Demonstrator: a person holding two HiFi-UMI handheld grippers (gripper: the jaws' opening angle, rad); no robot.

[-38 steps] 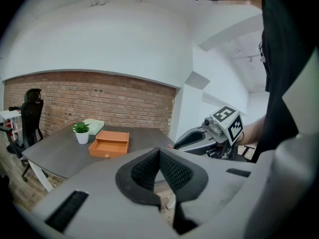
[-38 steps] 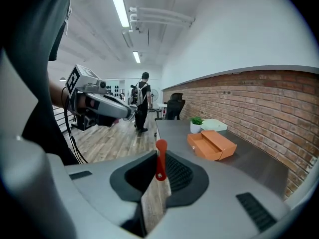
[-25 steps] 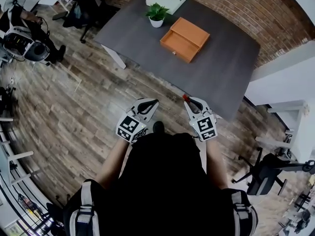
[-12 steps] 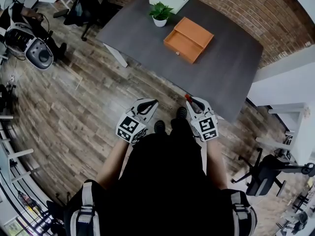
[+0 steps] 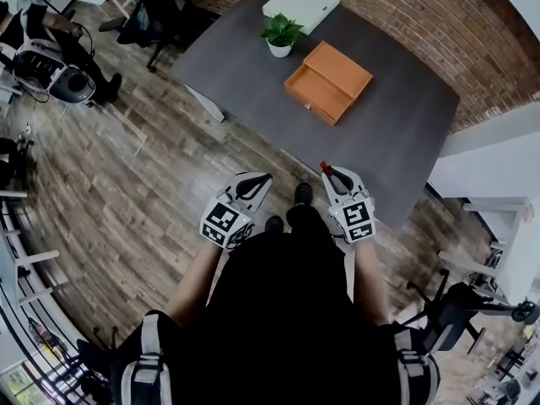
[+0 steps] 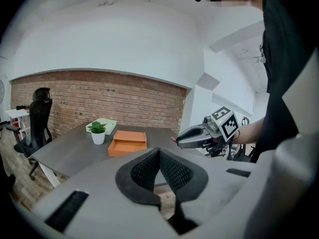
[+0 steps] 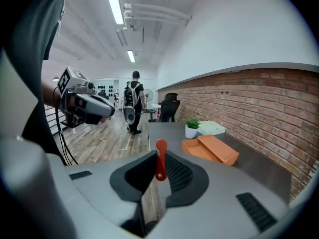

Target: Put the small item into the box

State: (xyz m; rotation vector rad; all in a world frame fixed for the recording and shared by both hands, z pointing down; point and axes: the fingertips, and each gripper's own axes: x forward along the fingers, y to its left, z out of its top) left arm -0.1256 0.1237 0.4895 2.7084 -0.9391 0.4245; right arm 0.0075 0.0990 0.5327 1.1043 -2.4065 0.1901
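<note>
My right gripper [image 5: 326,172] is shut on a small red item [image 7: 160,159], which stands upright between its pads and shows as a red tip [image 5: 324,167] in the head view. My left gripper [image 5: 262,177] is shut with nothing in it; its pads meet at the tip [image 6: 159,152]. Both are held in front of the person's body over the wooden floor, short of the dark grey table [image 5: 396,133]. The open orange box [image 5: 328,81] lies on the table, well ahead of both grippers, and shows in both gripper views [image 6: 127,142] [image 7: 209,150].
A potted plant [image 5: 281,34] and a white flat box [image 5: 302,3] sit on the table beyond the orange box. A black office chair [image 5: 160,7] stands at the table's far left; another chair [image 5: 460,298] is at right. A person [image 7: 133,101] stands far down the room.
The person has stepped toward the table; a foot now shows between the grippers. Both grippers kept their pose and grip.
</note>
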